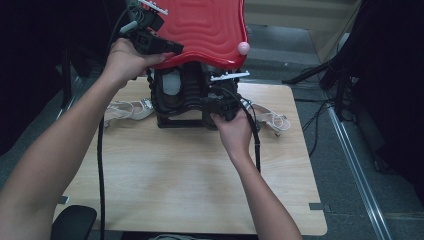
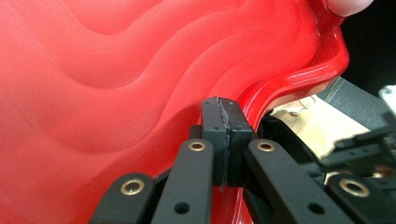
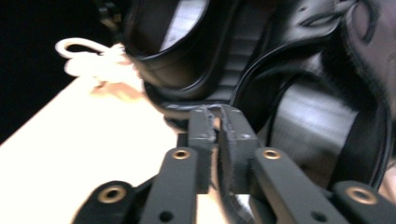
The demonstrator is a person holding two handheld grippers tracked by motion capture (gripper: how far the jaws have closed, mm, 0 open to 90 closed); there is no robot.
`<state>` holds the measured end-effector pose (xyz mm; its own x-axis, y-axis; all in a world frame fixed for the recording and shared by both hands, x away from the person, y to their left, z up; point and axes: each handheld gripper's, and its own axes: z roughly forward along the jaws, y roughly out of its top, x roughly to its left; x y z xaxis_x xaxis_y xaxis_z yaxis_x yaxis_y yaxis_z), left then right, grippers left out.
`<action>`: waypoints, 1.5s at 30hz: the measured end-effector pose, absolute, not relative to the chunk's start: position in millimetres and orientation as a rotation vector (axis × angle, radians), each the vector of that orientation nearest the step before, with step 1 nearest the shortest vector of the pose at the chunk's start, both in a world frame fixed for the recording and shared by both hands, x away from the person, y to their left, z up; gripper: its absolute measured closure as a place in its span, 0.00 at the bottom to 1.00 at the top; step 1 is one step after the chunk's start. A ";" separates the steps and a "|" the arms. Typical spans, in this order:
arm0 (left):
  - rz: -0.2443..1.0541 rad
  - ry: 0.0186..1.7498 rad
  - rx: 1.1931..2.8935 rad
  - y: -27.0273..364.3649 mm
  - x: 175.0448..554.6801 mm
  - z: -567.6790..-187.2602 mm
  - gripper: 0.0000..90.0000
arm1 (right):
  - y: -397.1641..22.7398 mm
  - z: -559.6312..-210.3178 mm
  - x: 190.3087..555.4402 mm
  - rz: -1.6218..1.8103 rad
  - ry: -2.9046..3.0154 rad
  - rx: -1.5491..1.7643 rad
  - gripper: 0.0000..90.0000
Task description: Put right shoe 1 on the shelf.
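At the far edge of the counter (image 1: 190, 170) I see my left claw (image 2: 223, 140) closed beside the raised red lid (image 1: 210, 27) of the black case (image 1: 180, 95). My right claw (image 3: 218, 140) sits nearly closed at the case's open interior, nothing between its pads. Pale sandals (image 1: 125, 109) lie beside the case.

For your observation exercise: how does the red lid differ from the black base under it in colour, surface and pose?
The red lid is glossy with smooth wavy ridges; the black base is dark with deep moulded hollows. The red lid is raised and tilted up at the far side; the black base rests flat on the wooden table. Both share a curvy, wavy outline.
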<state>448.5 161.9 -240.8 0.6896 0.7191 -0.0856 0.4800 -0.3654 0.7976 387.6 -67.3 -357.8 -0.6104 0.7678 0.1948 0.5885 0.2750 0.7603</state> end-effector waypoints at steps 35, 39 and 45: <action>0.365 0.903 2.040 161.7 448.1 -241.1 1.00 | -82.8 -404.7 366.3 1.223 2.428 1.210 1.00; 0.364 0.902 2.040 161.8 447.8 -241.1 1.00 | -79.4 -402.7 371.3 1.208 2.421 1.213 1.00; 0.361 0.903 2.038 162.0 447.9 -241.3 1.00 | -74.9 -399.2 381.7 1.187 2.399 1.215 1.00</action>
<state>447.9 162.0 -241.3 0.6967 0.7136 -0.0732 0.4664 -0.3730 0.8021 381.7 -74.9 -399.2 -0.6417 0.7487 0.1665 0.5866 0.3392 0.7354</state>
